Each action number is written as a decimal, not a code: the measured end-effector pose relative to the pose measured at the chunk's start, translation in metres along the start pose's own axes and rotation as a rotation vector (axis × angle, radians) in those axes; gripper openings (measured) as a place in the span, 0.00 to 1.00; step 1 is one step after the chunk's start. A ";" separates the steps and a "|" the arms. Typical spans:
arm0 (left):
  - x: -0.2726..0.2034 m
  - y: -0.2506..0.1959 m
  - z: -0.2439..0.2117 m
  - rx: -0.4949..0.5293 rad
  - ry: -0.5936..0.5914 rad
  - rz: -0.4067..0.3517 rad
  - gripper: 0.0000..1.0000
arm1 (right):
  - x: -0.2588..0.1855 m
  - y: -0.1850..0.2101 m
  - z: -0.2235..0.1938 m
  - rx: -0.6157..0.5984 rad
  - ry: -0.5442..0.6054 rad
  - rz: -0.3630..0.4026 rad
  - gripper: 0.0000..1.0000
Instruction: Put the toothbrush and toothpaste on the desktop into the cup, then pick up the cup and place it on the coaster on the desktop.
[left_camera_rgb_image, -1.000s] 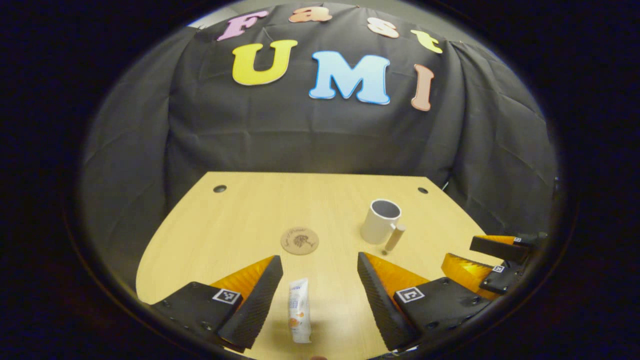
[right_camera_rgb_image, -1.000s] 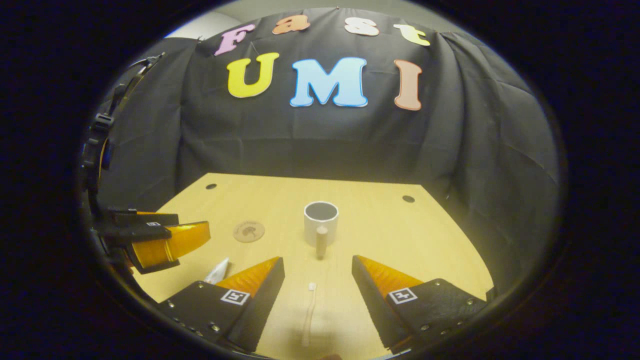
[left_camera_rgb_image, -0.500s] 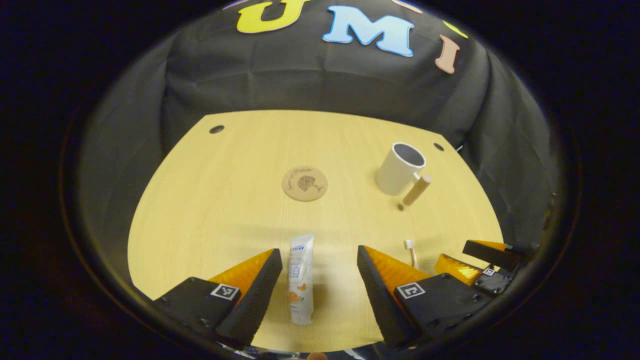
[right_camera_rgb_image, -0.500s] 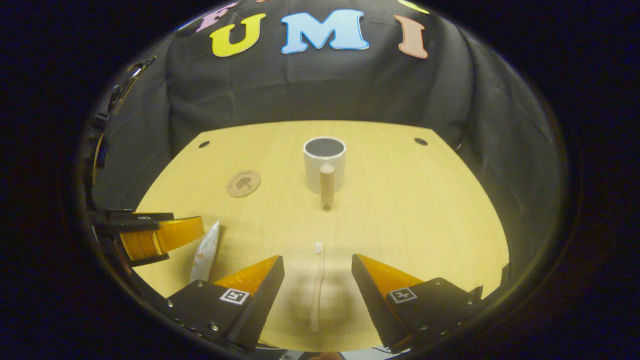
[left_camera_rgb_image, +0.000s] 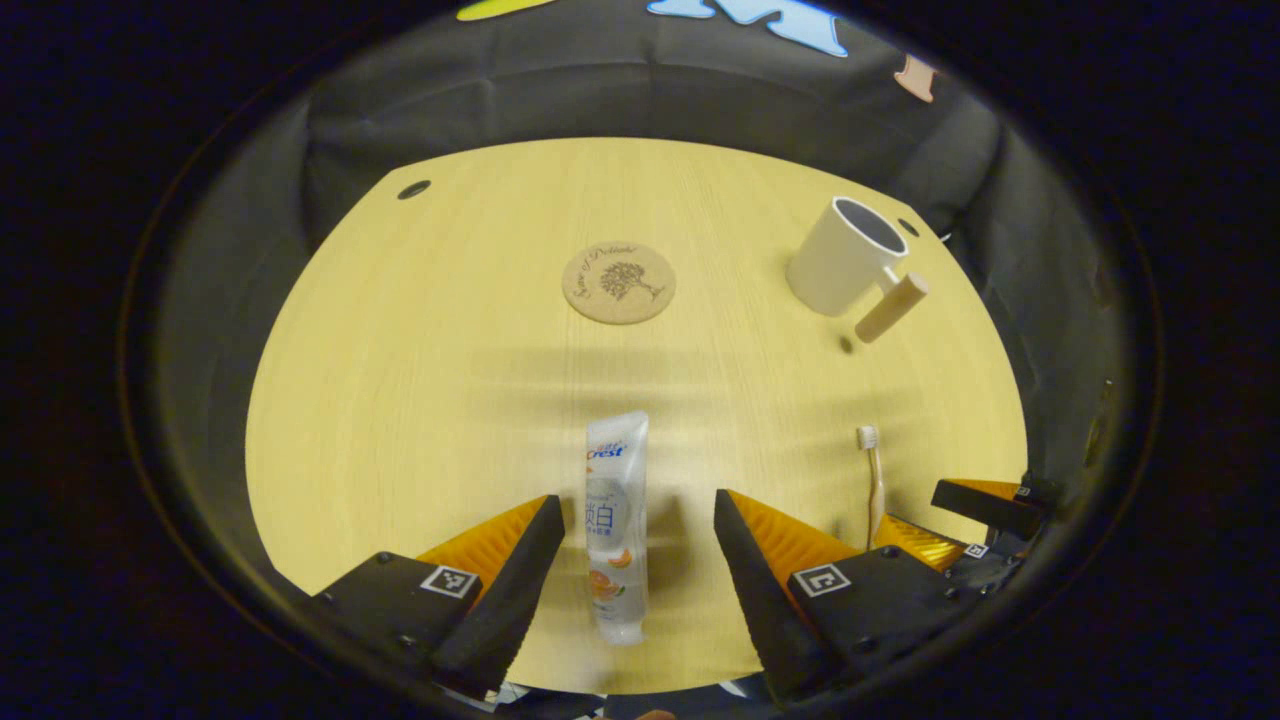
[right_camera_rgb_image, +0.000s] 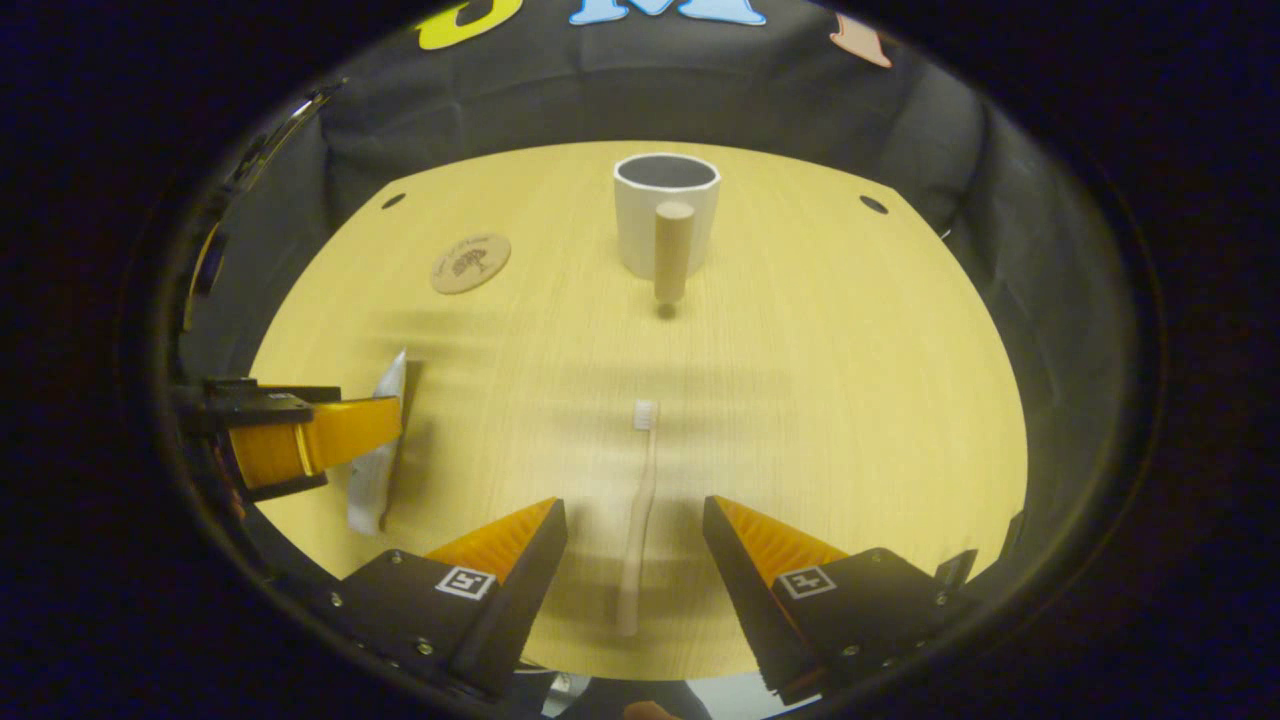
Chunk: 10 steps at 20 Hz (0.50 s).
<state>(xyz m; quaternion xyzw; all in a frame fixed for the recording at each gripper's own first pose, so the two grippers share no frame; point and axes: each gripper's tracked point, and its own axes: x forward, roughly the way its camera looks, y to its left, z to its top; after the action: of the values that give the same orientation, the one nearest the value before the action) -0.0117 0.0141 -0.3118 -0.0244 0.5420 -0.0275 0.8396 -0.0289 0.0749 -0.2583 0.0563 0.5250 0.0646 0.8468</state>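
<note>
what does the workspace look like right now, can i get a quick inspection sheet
surface: light wooden desktop, two dark holes near its far edge
toothpaste: flat, between the left gripper's open fingers, not gripped
toothbrush: flat, bristles toward the cup, between the right gripper's open fingers
cup: upright, empty, wooden handle toward the right gripper
coaster: bare, left of the cup
clutter: nothing seen
left gripper: open, low over the toothpaste
right gripper: open, low over the toothbrush
cables: nothing seen
surroundings: black cloth wall behind the desktop
</note>
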 end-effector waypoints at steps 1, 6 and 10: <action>0.005 0.002 -0.002 0.007 0.017 0.000 0.98 | 0.004 -0.001 -0.005 -0.003 0.036 -0.009 0.88; 0.018 0.001 -0.008 0.007 0.087 -0.012 0.98 | 0.019 0.004 -0.011 -0.006 0.134 -0.009 0.88; 0.025 -0.001 -0.013 -0.001 0.128 -0.021 1.00 | 0.025 0.007 -0.013 -0.008 0.194 -0.015 0.83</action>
<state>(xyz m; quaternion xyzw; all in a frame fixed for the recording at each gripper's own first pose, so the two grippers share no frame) -0.0133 0.0116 -0.3398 -0.0289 0.5943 -0.0374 0.8029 -0.0303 0.0861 -0.2847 0.0423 0.6046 0.0654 0.7927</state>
